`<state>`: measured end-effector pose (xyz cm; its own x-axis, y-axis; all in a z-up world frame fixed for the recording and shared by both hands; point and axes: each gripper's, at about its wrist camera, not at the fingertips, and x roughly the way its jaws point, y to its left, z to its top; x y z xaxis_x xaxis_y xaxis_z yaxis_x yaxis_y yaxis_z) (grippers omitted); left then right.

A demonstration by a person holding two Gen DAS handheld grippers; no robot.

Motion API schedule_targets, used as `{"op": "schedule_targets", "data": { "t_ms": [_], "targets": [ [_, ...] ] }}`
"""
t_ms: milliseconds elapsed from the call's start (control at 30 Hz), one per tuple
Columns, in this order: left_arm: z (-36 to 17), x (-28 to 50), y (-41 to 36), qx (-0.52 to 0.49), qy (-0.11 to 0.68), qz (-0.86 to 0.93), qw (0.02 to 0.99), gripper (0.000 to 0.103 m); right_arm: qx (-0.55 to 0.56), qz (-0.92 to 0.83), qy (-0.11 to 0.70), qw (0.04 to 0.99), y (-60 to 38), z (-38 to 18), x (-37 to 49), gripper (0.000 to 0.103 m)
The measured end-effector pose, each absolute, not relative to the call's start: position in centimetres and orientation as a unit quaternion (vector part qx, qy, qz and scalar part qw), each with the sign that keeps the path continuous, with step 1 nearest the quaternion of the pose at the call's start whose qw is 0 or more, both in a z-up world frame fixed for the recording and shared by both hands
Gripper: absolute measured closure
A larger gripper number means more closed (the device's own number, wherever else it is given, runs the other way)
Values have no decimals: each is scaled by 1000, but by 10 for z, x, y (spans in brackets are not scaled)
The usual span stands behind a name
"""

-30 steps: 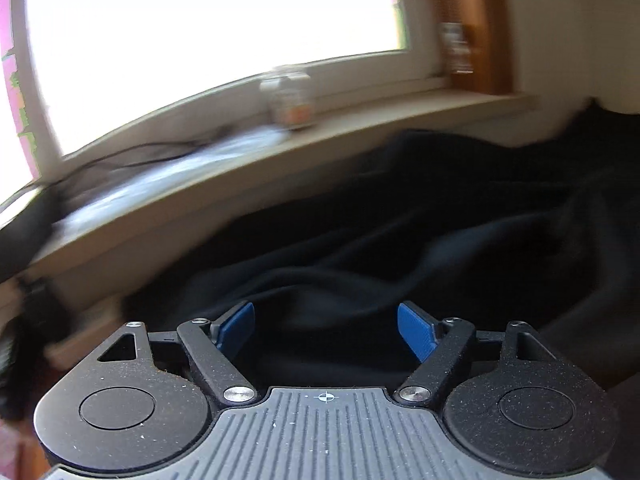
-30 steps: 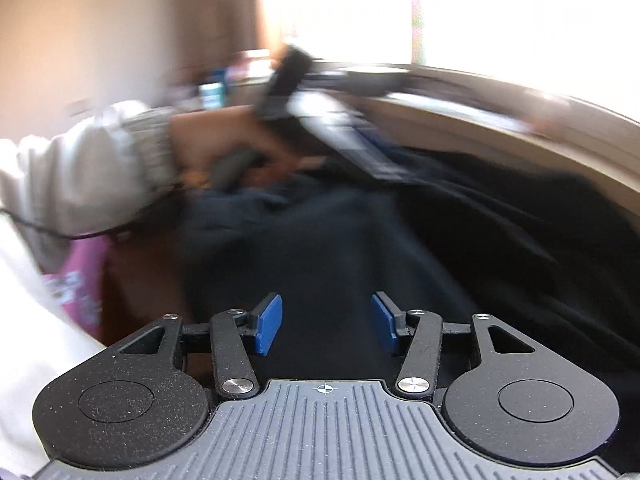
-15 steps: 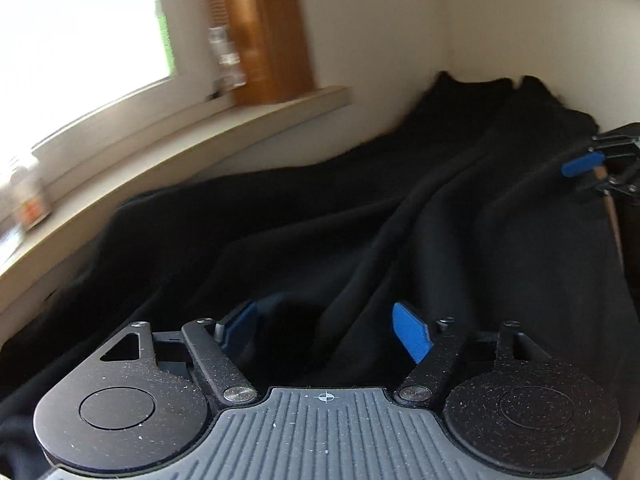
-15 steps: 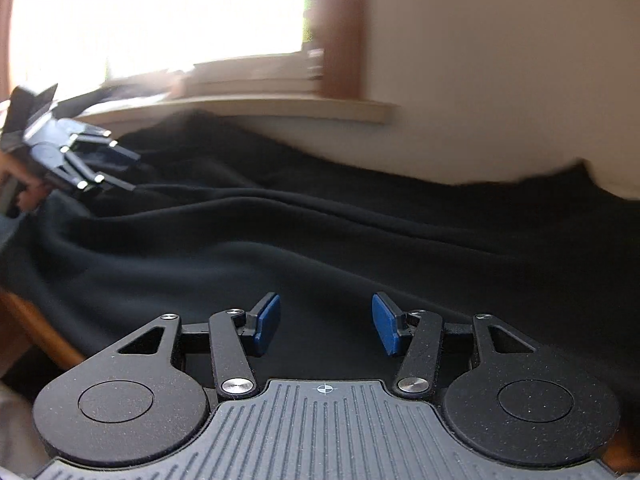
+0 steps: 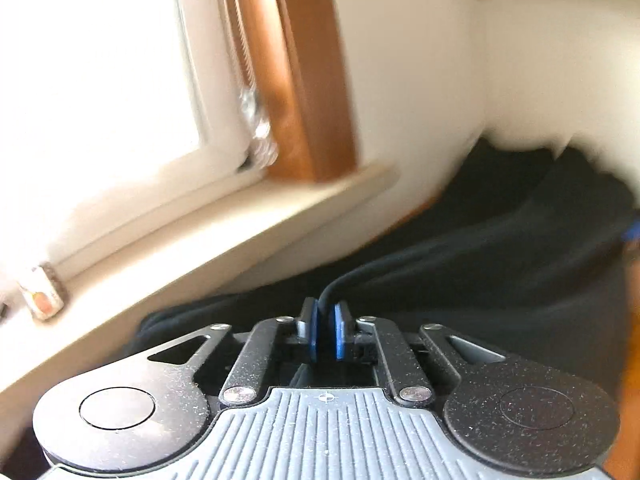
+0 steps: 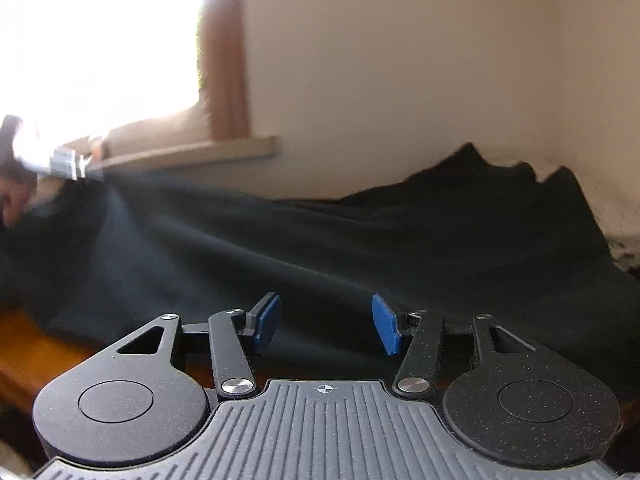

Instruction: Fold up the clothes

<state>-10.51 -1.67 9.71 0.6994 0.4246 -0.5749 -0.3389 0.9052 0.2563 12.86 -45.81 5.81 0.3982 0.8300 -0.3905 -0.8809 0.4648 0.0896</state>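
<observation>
One claw clamped, one claw apart: black garment spread on wooden counter.

A fold of the black garment [image 5: 500, 264] is pinched in the left claw [image 5: 325, 334] near the window sill [image 5: 248, 232]; the right claw [image 6: 325, 322] is held apart over the cloth. A grasping step is judged in hand; a matching right-side grip is called for next.

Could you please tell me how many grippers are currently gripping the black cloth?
1. The left gripper is shut on a fold of the black cloth. The right gripper is open above the cloth, holding nothing.
</observation>
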Motion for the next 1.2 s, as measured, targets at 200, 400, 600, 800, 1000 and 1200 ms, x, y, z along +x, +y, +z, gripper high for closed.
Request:
{"op": "schedule_targets", "data": {
  "t_ms": [200, 400, 600, 800, 1000, 1200],
  "targets": [
    [75, -124, -25, 65, 344, 223, 910, 38, -69, 498, 192, 843, -456, 57, 137, 51],
    [86, -163, -55, 83, 339, 211, 913, 24, -66, 481, 189, 854, -462, 56, 136, 50],
    [78, -209, -96, 70, 333, 203, 918, 22, -40, 435, 198, 878, -499, 50, 145, 46],
    [67, -226, -131, 93, 331, 209, 916, 22, 2, 398, 218, 891, -522, 40, 160, 46],
    [64, -235, -155, 109, 329, 209, 915, 21, 31, 382, 243, 891, -537, 28, 171, 46],
    [66, -238, -168, 126, 319, 216, 914, 21, 55, 383, 252, 887, -543, 21, 168, 46]
  ]
}}
